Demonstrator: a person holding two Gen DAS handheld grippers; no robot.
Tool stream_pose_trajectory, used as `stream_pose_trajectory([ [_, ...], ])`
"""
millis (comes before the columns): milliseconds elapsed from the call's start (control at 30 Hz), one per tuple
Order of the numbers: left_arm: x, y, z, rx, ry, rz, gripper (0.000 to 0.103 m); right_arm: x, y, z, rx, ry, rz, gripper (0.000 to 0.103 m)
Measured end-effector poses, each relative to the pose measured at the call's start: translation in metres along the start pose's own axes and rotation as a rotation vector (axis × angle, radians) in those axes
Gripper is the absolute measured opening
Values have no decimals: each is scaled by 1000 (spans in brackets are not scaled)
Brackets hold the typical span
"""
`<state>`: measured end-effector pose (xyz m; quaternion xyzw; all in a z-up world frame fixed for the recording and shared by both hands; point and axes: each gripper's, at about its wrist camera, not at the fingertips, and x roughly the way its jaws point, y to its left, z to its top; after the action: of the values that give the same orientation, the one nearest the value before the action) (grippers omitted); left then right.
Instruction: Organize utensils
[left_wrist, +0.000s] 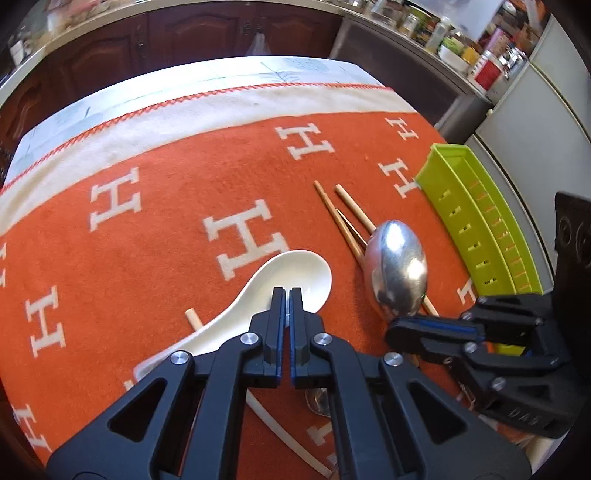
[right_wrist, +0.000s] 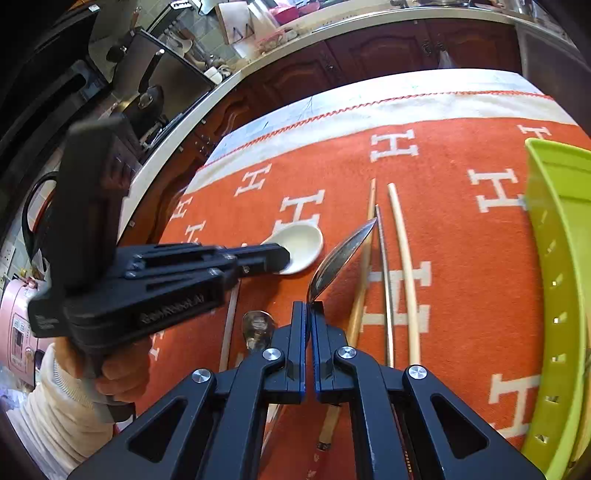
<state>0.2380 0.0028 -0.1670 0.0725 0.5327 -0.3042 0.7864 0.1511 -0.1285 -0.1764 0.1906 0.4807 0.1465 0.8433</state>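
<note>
In my left hand the black two-finger left gripper is fully closed, with only a thin slit between the pads. Its tips are over the rim of the bowl of a white ceramic soup spoon, which lies on the orange blanket with white H letters. I cannot tell if the pads pinch the rim or only stand above it. In the right wrist view this gripper comes from the left side and its tip meets the same white spoon.

The right gripper is closed too, and it pinches the neck of a shiny metal spoon just below the bowl. The bowl is lifted and tilted, standing on its edge in the right wrist view. In the left wrist view I see the back of the metal bowl, with the right gripper at its lower end.

Under and beside the metal spoon lie several long chopsticks, pale wooden ones and one thin metal one, almost parallel on the blanket. A second small metal spoon lies flat just left of the right gripper's fingers.

The lime green plastic utensil tray with small slots stands at the right edge of the blanket, near the chopsticks but apart from them. Something pale lies inside it low in the right wrist view; I cannot tell what.

A hand in a cream knitted sleeve holds the left gripper's handle.
</note>
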Motion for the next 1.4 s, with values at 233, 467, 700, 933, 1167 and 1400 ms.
stream_pose_trajectory([
  [233, 6, -26, -1, 124, 35, 50, 0, -12, -5, -2, 3, -12, -6, 2],
  [467, 2, -50, -13, 175, 52, 113, 0, -23, -3, -6, -9, -26, -4, 2],
  [700, -6, -36, -20, 36, 26, 66, 0, -36, -7, -10, 12, -50, 1, 2],
  [933, -3, -18, -17, -90, 12, 29, 0, -42, -11, -12, 21, -50, 18, 2],
  [1167, -2, -18, -12, -83, 6, 68, 0, -48, -15, -15, 22, -53, 32, 2],
  [1400, -10, -12, -7, -106, -17, 58, 0, -49, -17, -14, 29, -52, 37, 2],
])
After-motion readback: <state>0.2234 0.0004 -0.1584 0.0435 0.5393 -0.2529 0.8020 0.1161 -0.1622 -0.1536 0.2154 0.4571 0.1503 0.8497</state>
